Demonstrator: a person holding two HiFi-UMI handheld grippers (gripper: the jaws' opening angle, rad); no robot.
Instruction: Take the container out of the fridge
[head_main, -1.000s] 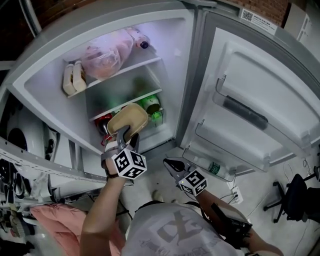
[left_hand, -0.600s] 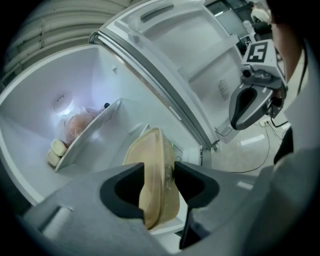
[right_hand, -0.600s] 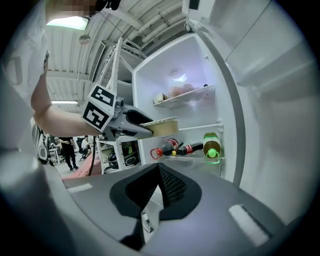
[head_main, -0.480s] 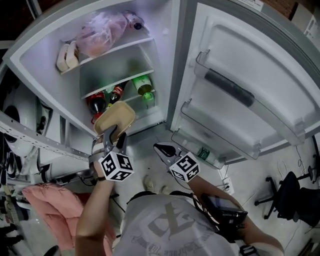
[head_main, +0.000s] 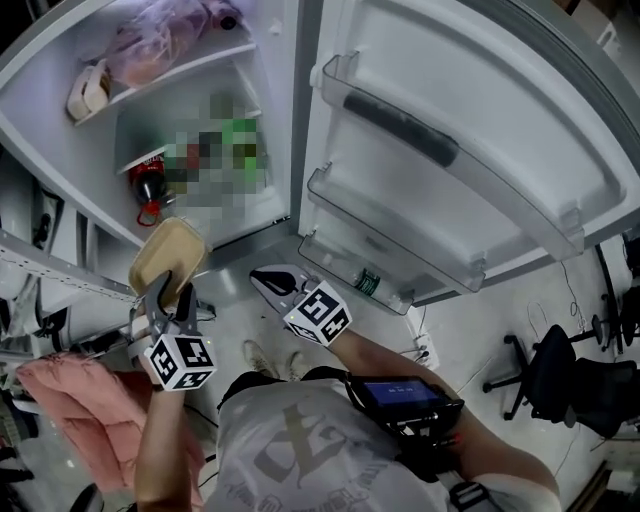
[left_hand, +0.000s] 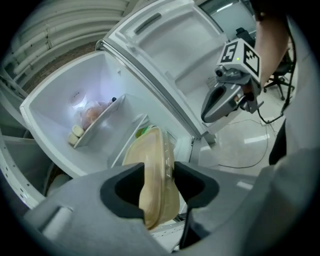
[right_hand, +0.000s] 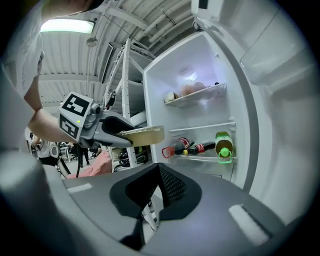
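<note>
Already outside the fridge (head_main: 50, 140), the container (head_main: 168, 255) is being clamped by the left gripper (head_main: 172, 300). The right gripper (head_main: 272, 285) is being held clenched, empty.

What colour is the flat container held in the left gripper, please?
The flat plastic container is tan; clearest in the left gripper view.

The left gripper (head_main: 170, 296) holds a flat tan plastic container (head_main: 166, 250) by one end in its jaws. The container is outside the white fridge (head_main: 60, 150), just by its bottom corner. The right gripper (head_main: 264, 280) is near, jaws together, with nothing in them. The fridge door (head_main: 470, 150) stands wide open. A pink bag (head_main: 150, 45) lies on the top shelf. A red-capped dark bottle (head_main: 148, 186) lies on a lower shelf.
</note>
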